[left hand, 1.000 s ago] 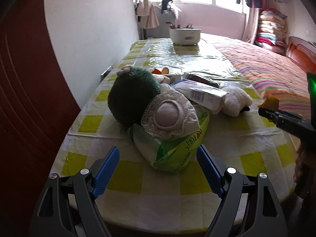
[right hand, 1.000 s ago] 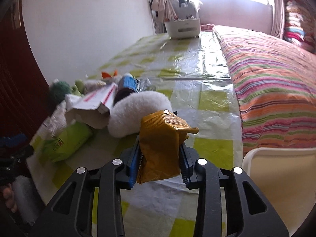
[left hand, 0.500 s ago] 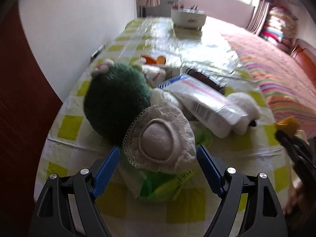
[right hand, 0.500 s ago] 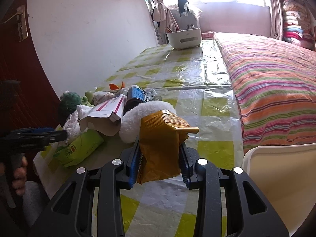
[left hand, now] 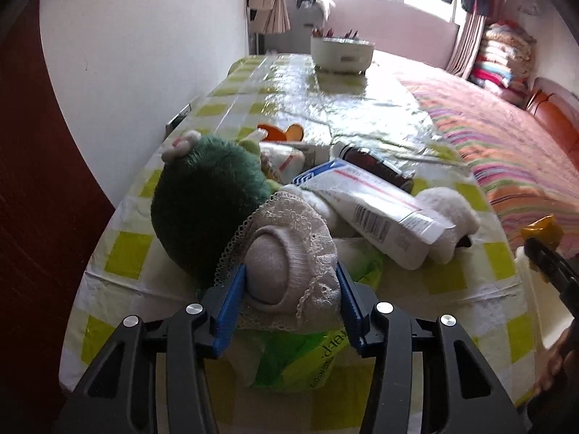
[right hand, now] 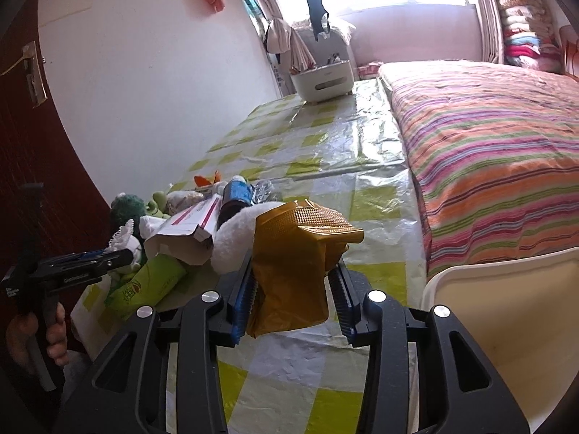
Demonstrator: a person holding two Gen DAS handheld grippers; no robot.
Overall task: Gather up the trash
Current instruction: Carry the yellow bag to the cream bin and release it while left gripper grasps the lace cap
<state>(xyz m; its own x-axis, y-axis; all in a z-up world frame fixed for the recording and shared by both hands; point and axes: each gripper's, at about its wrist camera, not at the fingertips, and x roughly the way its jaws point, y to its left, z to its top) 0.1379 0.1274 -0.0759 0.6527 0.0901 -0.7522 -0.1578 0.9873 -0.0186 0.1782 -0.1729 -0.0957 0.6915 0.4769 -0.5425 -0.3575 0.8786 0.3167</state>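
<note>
A pile of clutter lies on the checked tablecloth (left hand: 123,253). My left gripper (left hand: 287,291) has its jaws closed against a grey lace-trimmed sock (left hand: 278,264) on top of a green plastic bag (left hand: 307,358). Behind it lie a dark green plush toy (left hand: 206,209), a white carton (left hand: 376,209), a brown bottle (left hand: 376,166) and a white fluffy item (left hand: 448,209). My right gripper (right hand: 293,282) is shut on a gold wrapper (right hand: 296,253), held above the table near a white bin (right hand: 506,325). The left gripper also shows in the right wrist view (right hand: 87,260).
A white basket (left hand: 342,54) stands at the table's far end. A striped bedspread (right hand: 488,162) borders the table on the right. A white wall (left hand: 144,54) and dark red door (left hand: 32,199) are on the left.
My left gripper has moved forward and closed its jaws around the lace-trimmed sock. My right gripper has risen a little, still holding the gold wrapper.
</note>
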